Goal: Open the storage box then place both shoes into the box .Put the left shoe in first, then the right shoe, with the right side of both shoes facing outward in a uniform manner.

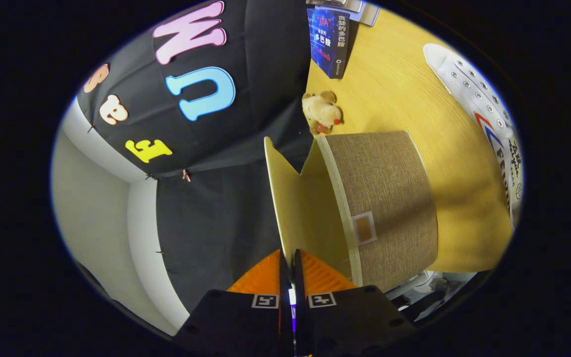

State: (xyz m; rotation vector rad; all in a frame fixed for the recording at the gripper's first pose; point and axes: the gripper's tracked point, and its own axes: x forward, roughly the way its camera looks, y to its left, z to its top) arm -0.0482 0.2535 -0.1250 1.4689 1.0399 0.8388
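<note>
Pinching the raised lid of the storage box, the gripper is closed on it; a slip could drop it shut, with one shoe waiting beyond on the table

The lid edge runs down behind my gripper, so I cannot tell whether my nearly closed fingers actually pinch it. The box wall hides its inside. The white shoe is cut off on the bench.
</note>
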